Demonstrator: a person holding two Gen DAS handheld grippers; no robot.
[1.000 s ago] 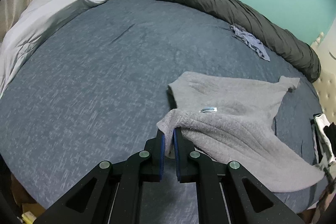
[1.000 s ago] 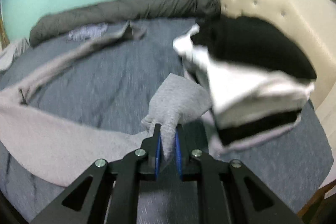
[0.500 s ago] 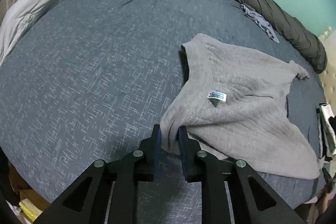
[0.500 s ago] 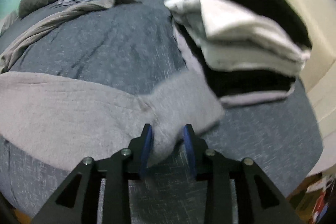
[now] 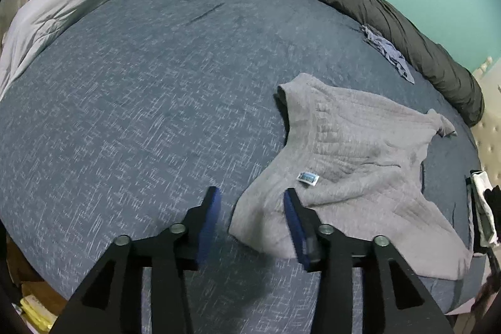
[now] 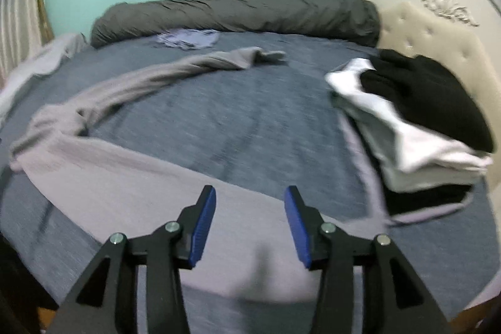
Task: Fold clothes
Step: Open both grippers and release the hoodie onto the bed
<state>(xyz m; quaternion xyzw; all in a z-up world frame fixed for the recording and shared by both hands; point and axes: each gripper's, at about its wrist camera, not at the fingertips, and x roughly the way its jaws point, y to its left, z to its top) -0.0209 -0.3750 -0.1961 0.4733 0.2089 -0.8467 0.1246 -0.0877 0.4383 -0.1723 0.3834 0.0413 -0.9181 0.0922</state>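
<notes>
While the grey sweater (image 5: 353, 174) lies spread on the blue bed (image 5: 141, 115), the left hand-held gripper (image 5: 252, 221) gapes wide over its near corner; the right hand-held gripper (image 6: 250, 221), equally wide, hovers above the sweater's other end, gripping nothing.

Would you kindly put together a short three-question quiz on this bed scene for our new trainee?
1. True or false: the left gripper is clamped on the grey sweater.
2. Multiple choice: what lies along the far edge of the bed, by the teal wall? A) a dark rolled duvet B) a red suitcase C) a laundry basket
3. Fill in: the folded stack near the headboard shows black and ____ garments.

Key:
1. False. Both the left and right gripper stand open, and the sweater lies flat on the bed.
2. A, the dark rolled duvet.
3. White.
</notes>
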